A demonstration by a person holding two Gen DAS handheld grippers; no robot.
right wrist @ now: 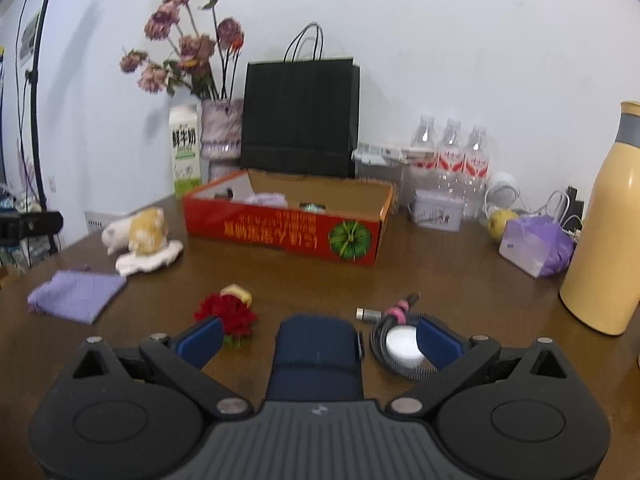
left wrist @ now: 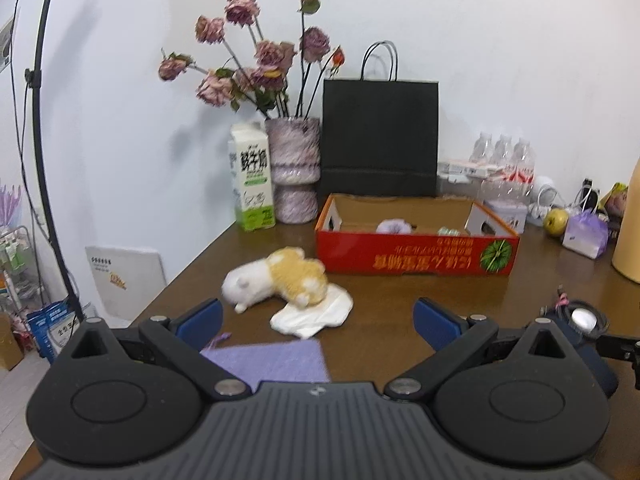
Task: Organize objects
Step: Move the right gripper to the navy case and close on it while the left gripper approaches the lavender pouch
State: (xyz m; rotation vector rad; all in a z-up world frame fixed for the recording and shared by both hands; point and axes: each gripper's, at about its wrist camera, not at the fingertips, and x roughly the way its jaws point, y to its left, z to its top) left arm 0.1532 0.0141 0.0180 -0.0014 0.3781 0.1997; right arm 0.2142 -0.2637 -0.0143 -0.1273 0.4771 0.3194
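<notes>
A red cardboard box [left wrist: 416, 254] [right wrist: 280, 232] stands open on the brown table with a purple scrunchie [left wrist: 394, 226] and a small tin inside. A white and yellow plush toy [left wrist: 276, 282] [right wrist: 136, 232] lies on a white cloth [left wrist: 316, 314] left of the box. A purple cloth [left wrist: 276, 360] [right wrist: 76, 296] lies near the front. My left gripper [left wrist: 318, 320] is open and empty, just short of the plush. My right gripper [right wrist: 318, 340] is open, with a dark blue case [right wrist: 316, 360] between its fingers, a red flower [right wrist: 228, 316] at the left and a coiled cable with a white puck [right wrist: 402, 344] at the right.
A milk carton [left wrist: 254, 184], a vase of dried roses [left wrist: 294, 168] and a black paper bag [left wrist: 378, 138] stand behind the box. Water bottles [right wrist: 452, 160], a small tin [right wrist: 436, 210], an apple [right wrist: 500, 222], a purple packet [right wrist: 536, 246] and a tall yellow flask [right wrist: 608, 232] crowd the right.
</notes>
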